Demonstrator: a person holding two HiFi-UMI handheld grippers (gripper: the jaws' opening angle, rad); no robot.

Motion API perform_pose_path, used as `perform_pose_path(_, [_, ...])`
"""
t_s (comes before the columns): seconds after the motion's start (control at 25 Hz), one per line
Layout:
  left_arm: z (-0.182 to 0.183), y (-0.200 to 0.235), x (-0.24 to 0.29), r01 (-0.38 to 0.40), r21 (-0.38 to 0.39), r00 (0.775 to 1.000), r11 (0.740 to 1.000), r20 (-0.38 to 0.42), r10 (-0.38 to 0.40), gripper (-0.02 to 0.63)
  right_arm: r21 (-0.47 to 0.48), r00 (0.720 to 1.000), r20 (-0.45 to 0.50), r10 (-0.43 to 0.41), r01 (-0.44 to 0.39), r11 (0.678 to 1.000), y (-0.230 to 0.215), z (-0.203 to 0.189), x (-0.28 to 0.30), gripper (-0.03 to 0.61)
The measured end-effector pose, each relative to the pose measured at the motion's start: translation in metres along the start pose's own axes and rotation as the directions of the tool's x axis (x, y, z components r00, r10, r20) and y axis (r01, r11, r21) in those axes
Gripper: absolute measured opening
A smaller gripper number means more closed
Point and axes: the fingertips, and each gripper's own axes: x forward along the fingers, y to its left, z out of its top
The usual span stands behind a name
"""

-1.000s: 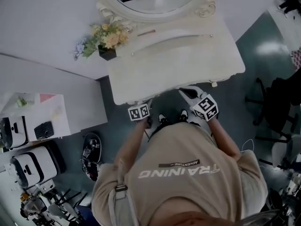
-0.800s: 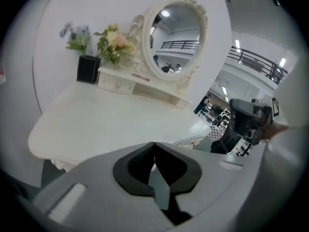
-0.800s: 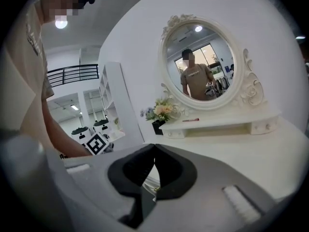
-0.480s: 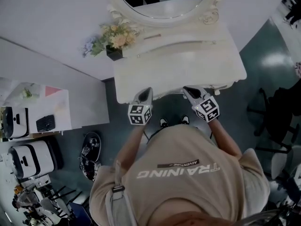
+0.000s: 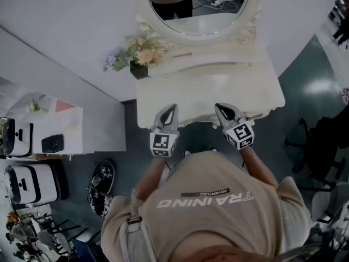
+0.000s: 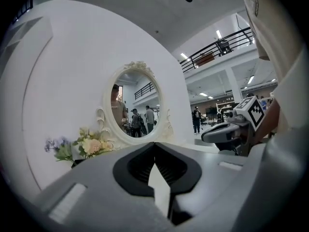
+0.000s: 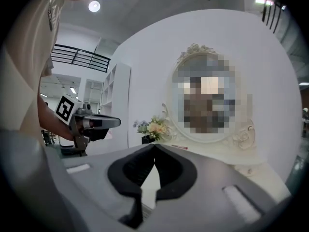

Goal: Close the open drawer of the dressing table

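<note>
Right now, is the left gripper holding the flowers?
No, the left gripper is shut on nothing; the flowers stand on the dressing table by the mirror.

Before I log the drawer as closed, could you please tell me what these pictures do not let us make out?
Drawer front: head view, hidden under the dressing table top and behind the left gripper and right gripper; both gripper views look over the top, so open or closed is unknown.
Mirror reflection: right gripper view, covered by a mosaic patch.
Thin reddish item on the top: head view, too small to name.
</note>
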Motion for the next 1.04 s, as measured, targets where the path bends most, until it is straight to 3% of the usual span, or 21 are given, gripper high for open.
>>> perform_pose_path(0.2, [0.005, 0.007, -0.008, -0.033, 0.015, 0.999, 0.999, 0.032, 0.033, 0.008, 0.02, 0.999, -0.011, 0.034, -0.034, 0.999, 0.005, -0.004, -0.001, 0.003])
perform_pose_path(0.32, [-0.001, 0.011, -0.014, -0.049, 0.013, 0.999, 0.999, 0.011, 0.049, 0.008, 0.034, 0.999, -0.018, 0.032, -0.031, 0.999, 0.007, -0.008, -0.003, 0.003])
perform_pose_path(0.64, [-0.013, 0.007, -0.008, -0.002, 0.009, 0.999, 1.0, -0.044, 0.002, 0.008, 0.035, 0.997, -0.039, 0.061, -0.059, 0.998, 0.012, -0.011, -0.001, 0.003])
perform_pose_path(1.04, [-0.023, -0.003, 0.009, 0.0, -0.081, 0.998, 0.997, -0.068, -0.006, 0.008, 0.028, 0.995, -0.056, 0.077, -0.076, 0.997, 0.002, -0.019, -0.001, 0.003])
